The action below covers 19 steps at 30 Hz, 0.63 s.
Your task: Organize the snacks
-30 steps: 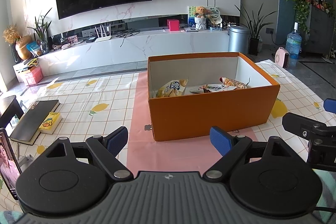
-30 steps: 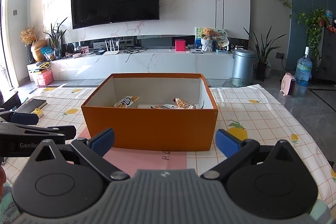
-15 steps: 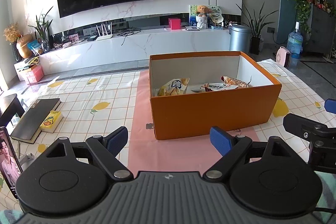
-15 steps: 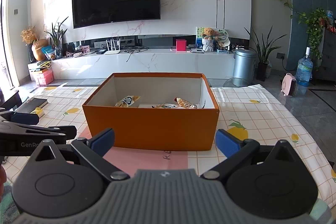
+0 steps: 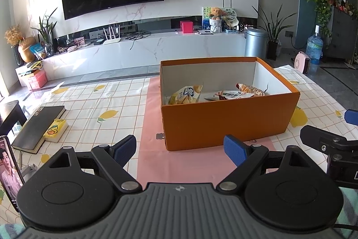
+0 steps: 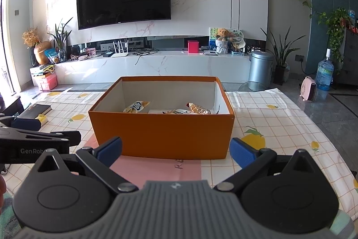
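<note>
An orange cardboard box (image 5: 226, 121) (image 6: 163, 133) stands on a pink mat on the table. Inside lie a yellow chip bag (image 5: 184, 94) (image 6: 136, 106), a flat white-and-green packet (image 5: 230, 94) (image 6: 176, 111) and an orange-striped snack packet (image 5: 250, 89) (image 6: 199, 108). My left gripper (image 5: 180, 148) hovers open in front of the box's near left corner, nothing between its blue pads. My right gripper (image 6: 175, 148) is open too, just short of the box's front wall, empty. Each gripper shows at the edge of the other's view.
A black notebook (image 5: 39, 128) with a yellow card pack (image 5: 56, 129) lies at the table's left. A phone (image 5: 10, 174) stands at the near left edge. The lemon-print tablecloth (image 6: 279, 124) spreads right of the box. A TV console sits beyond the table.
Both views drift very slightly; the box sits a touch lower and nearer in frame. Both grippers stay open and empty.
</note>
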Available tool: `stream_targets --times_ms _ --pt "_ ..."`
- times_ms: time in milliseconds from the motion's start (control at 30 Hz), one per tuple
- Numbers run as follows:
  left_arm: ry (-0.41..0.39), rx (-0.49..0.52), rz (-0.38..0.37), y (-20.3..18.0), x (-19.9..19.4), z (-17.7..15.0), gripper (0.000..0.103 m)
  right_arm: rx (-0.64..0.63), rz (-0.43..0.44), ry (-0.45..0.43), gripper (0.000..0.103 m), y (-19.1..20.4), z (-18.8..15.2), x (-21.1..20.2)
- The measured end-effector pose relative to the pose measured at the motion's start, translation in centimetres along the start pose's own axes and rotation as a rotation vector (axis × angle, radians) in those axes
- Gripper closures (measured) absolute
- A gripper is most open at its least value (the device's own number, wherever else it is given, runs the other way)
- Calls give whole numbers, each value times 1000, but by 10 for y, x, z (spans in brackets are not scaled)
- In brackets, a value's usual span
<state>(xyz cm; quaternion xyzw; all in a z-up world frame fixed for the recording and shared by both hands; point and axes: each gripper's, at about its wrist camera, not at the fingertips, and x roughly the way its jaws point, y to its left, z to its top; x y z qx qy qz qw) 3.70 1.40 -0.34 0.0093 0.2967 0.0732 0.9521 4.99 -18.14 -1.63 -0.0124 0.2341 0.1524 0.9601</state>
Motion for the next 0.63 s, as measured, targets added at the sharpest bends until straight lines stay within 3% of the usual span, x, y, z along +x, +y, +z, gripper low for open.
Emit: stream_targets --times_ms 633 --pt "-2 -6 2 0 -3 3 0 1 2 7 4 3 -3 0"
